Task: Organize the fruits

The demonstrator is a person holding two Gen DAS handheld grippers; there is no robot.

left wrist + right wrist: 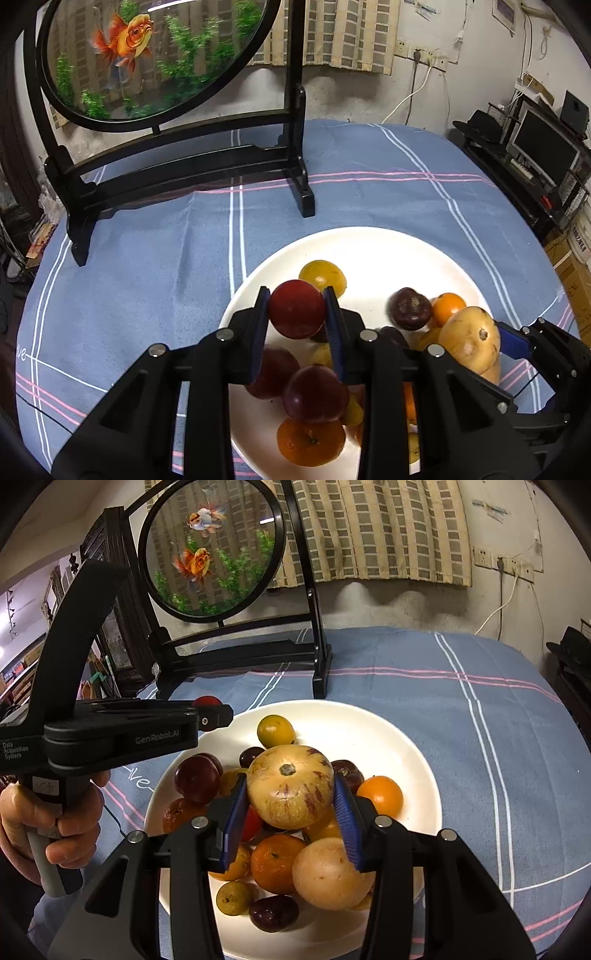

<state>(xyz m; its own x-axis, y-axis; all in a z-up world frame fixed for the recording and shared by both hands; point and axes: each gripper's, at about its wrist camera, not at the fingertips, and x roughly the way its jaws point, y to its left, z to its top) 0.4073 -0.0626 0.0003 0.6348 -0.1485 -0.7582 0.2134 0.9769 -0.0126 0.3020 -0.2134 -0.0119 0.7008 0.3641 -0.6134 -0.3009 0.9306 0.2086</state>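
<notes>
A white plate (369,238) (406,738) on the blue checked cloth holds several fruits: oranges (380,795), dark plums (195,779), small yellow-green ones (275,731) and a pale melon-like fruit (328,873). My left gripper (296,310) is shut on a red round fruit (295,308) (208,700), raised above the plate's left side. My right gripper (291,801) is shut on a pale yellow fruit with purple streaks (290,786) (469,339), held over the heap. A hand (48,812) grips the left tool's handle.
A round glass screen painted with goldfish (147,55) (214,554) stands on a black frame (303,177) at the table's back left. Bare cloth (388,173) lies behind and right of the plate. A black shelf with a monitor (543,147) stands beyond the right edge.
</notes>
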